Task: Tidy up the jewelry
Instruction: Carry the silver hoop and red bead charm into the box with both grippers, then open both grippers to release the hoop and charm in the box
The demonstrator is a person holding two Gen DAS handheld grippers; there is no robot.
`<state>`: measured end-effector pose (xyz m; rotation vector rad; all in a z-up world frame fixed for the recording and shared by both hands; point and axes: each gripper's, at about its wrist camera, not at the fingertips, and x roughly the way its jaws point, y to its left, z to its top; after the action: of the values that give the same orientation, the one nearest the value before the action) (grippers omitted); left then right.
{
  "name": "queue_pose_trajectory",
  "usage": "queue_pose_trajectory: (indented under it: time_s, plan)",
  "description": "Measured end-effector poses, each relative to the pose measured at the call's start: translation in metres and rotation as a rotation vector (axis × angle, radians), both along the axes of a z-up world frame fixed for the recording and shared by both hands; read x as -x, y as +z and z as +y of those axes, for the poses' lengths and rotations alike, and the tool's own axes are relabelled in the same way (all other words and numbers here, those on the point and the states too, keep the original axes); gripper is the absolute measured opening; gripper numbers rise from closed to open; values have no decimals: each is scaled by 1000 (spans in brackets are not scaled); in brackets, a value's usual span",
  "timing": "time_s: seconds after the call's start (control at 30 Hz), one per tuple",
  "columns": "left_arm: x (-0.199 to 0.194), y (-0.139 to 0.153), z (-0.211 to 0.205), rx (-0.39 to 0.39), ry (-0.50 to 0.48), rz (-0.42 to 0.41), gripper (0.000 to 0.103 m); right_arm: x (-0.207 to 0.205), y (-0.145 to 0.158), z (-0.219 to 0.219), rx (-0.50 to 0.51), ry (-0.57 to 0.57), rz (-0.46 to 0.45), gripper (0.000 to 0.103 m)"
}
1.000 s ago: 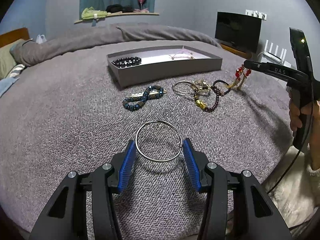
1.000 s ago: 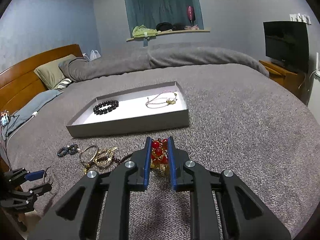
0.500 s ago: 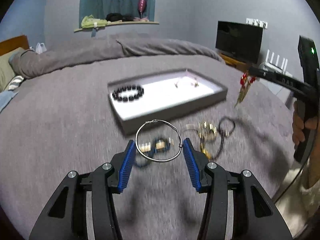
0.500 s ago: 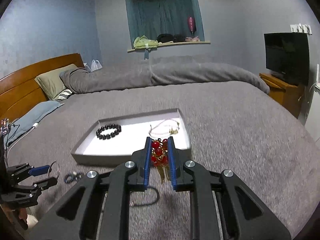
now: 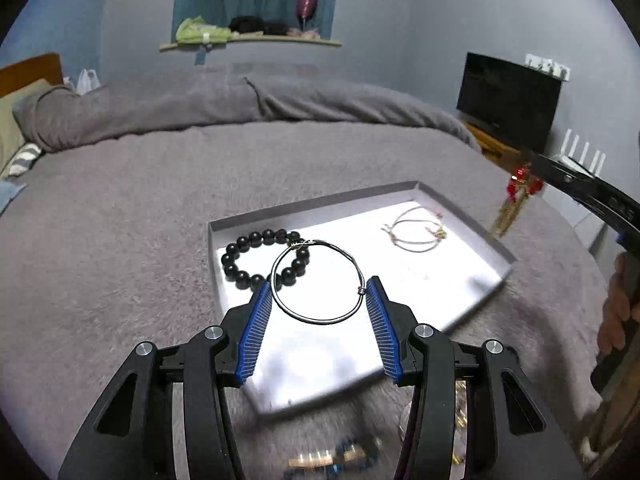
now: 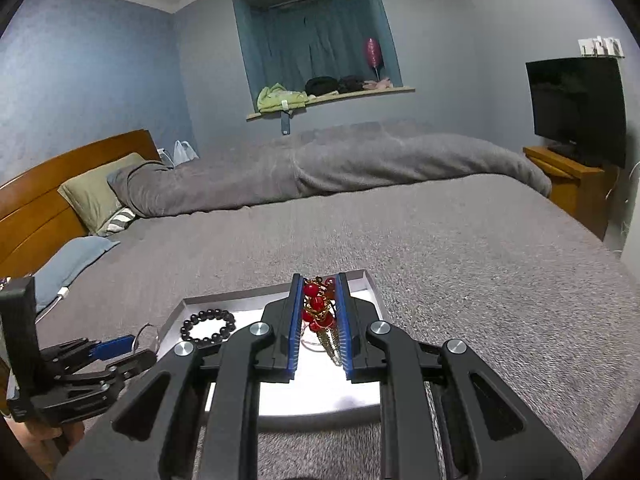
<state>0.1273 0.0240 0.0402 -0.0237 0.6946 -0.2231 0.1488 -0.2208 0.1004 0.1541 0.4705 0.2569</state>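
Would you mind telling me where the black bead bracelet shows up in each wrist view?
Left wrist: black bead bracelet left of centre, in the tray's far-left corner, behind the wire hoop.
Right wrist: lower left, just left of the right gripper.
Shared landmark: the tray.

Your room is dim, with a cold blue-grey cast. The brightest part is the white floor of the tray point(image 5: 460, 280), which glares in both views. The fisheye lens bends the walls and leaves dark corners. In your left wrist view the loose jewelry point(image 5: 332, 458) at the bottom edge is smeared by motion blur, while the bed cover point(image 6: 460, 248) keeps a sharp texture
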Motion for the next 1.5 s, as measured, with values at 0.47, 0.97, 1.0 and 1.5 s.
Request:
queue_pose_trajectory:
  time_s: [0.47, 0.97, 1.0, 1.5]
  plan:
    - [-25, -33, 16, 2, -7, 147, 50, -38, -69, 12, 84, 30, 230, 16]
    - [-59, -42, 3, -154, -29, 219, 51, -41, -83, 21, 137, 26, 255, 16]
    - [-60, -43, 4, -159, -27, 218, 53, -42, -83, 21, 137, 24, 256, 16]
    - [-53, -37, -2, -84, -10, 169, 84, -42, -85, 21, 125, 30, 256, 20]
